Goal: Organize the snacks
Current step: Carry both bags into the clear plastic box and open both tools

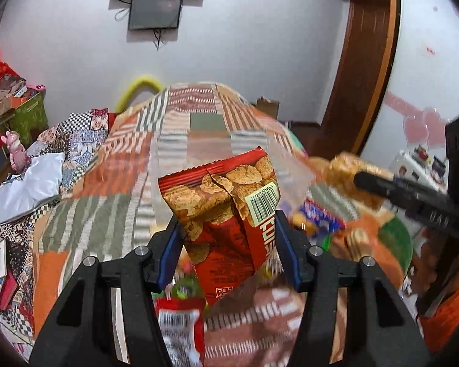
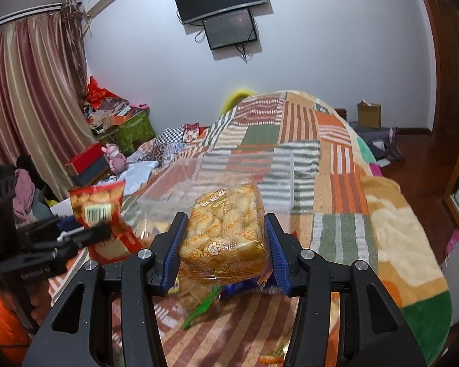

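Both grippers are carrying snacks above the patchwork bed [image 2: 336, 153]: left gripper [image 1: 226, 229] clamping a red chip bag [image 1: 226, 214], right gripper [image 2: 226, 241] clamping a yellow biscuit pack [image 2: 223, 235], apparently bound for the clear bin [image 2: 217, 177].

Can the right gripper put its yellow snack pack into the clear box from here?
Probably yes. The right gripper holds the yellow snack pack lifted, and the clear box sits open-topped just ahead on the bed with nothing between them.

Patchwork-quilted bed [image 2: 336, 165], clear plastic bin [image 2: 217, 180], loose snack packets [image 1: 318, 217] on it
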The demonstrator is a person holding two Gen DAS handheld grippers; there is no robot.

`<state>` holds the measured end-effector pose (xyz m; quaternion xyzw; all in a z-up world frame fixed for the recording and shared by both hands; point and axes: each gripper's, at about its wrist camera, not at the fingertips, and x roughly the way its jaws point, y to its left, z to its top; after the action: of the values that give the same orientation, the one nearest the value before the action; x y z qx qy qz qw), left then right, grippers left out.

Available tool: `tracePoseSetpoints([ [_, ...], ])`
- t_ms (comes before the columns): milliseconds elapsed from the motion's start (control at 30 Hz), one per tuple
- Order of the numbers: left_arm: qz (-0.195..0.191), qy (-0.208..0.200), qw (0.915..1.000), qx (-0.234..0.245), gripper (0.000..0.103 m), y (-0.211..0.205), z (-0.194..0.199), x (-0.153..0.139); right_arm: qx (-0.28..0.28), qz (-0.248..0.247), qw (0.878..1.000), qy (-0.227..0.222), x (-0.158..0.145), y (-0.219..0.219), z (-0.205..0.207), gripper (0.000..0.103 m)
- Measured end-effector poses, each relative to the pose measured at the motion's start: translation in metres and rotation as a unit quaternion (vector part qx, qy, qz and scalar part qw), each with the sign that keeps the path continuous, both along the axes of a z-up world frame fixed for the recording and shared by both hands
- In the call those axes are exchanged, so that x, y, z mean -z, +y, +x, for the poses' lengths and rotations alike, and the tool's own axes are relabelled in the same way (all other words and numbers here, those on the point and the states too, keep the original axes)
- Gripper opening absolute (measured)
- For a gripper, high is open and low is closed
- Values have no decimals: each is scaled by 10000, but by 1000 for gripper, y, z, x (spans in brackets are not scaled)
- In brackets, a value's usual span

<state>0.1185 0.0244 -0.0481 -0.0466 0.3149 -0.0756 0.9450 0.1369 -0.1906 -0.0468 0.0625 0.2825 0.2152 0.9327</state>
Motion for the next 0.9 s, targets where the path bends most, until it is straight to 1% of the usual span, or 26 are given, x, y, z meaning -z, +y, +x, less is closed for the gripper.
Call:
tracePoseSetpoints([
  [167,-56,-114,9999,-99,56,5,27,-15,26,-99,9998,-143,-9,6,16,47],
  [400,-154,-16,9994,-299,56,20,69,-17,88,-204,9996,-149,-11,14,46,47],
  [500,-190,87,9992,-354,56,26,87,-13,88,-292,9995,-89,-6,20,61,47],
  [633,-136,225,9989,-386,56,30,107,-4,62,-402,9992,51,3,27,82,47],
  [900,-85,714,9968,-357,56,30,148,28,-23,-683,9969,395,25,42,118,47],
])
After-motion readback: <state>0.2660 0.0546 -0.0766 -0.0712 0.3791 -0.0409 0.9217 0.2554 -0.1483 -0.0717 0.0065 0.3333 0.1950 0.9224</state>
